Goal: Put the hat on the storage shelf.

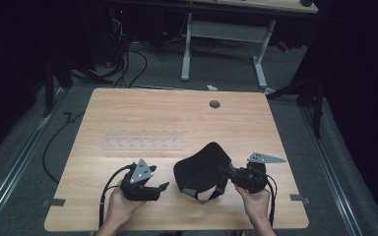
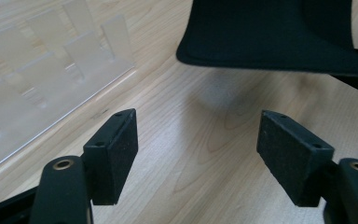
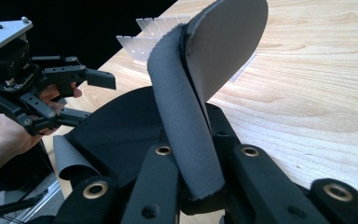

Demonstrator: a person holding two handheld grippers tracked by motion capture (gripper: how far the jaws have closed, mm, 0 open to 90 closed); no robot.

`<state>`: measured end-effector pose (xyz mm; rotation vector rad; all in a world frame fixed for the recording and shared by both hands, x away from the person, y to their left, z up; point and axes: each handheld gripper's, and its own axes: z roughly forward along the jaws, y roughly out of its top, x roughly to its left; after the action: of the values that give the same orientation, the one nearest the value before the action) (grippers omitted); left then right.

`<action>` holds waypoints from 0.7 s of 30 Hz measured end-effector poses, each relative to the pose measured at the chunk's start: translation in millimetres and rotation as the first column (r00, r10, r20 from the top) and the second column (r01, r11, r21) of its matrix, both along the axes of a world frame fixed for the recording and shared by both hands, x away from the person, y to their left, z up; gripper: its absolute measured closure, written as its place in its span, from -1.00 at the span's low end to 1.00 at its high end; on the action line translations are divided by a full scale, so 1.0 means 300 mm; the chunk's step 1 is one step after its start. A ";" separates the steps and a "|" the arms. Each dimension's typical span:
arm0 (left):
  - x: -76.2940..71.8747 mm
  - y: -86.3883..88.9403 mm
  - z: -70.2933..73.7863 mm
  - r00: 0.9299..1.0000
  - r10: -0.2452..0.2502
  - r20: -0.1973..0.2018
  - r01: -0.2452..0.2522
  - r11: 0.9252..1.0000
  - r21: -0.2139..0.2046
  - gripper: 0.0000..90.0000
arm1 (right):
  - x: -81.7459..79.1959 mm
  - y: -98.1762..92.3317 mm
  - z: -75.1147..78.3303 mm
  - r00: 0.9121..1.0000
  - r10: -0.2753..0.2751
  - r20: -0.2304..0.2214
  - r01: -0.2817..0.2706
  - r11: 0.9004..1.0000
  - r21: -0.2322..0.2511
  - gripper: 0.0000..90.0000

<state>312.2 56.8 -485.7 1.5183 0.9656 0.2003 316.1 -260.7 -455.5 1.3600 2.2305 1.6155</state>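
Note:
A black padded fabric piece (image 1: 202, 167) with a thin strap lies on the wooden table (image 1: 128, 108), its right side lifted. My right gripper (image 1: 228, 173) is shut on its right edge. In the right gripper view the jaws (image 3: 204, 156) pinch a folded grey-black fabric flap (image 3: 186, 107) that curls upward. My left gripper (image 1: 161, 188) is held just left of the fabric, open with nothing between its pads (image 2: 198, 154). The fabric's edge (image 2: 270, 37) hangs above the table just beyond them. The left gripper (image 3: 95, 98) also appears far left in the right gripper view.
A clear plastic rack (image 1: 145, 140) with upright dividers lies flat on the table behind the left gripper, close at the left in the left gripper view (image 2: 51, 70). A round cable hole (image 1: 214, 104) sits near the far edge. Another desk's legs stand beyond.

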 end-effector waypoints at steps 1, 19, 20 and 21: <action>-0.003 -0.003 0.001 1.000 -0.008 0.002 0.008 1.000 0.003 -0.35 | 0.002 0.004 0.000 1.000 0.002 0.003 -0.002 1.000 -0.001 0.89; -0.020 -0.045 0.013 0.998 -0.063 0.024 0.063 0.998 0.006 -0.31 | 0.032 0.089 0.008 0.998 0.053 -0.039 -0.054 0.999 -0.008 0.88; -0.021 -0.045 0.013 0.998 -0.059 0.026 0.059 0.998 0.009 -0.31 | 0.033 0.091 0.009 0.998 0.055 -0.037 -0.055 0.998 -0.009 0.88; -0.021 -0.044 0.013 0.998 -0.056 0.026 0.056 0.998 0.010 -0.30 | 0.033 0.093 0.012 0.998 0.058 -0.035 -0.058 0.998 -0.007 0.88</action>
<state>306.0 43.6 -481.6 1.5455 0.9015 0.1839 326.0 -232.7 -451.9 1.3438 2.3145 1.6118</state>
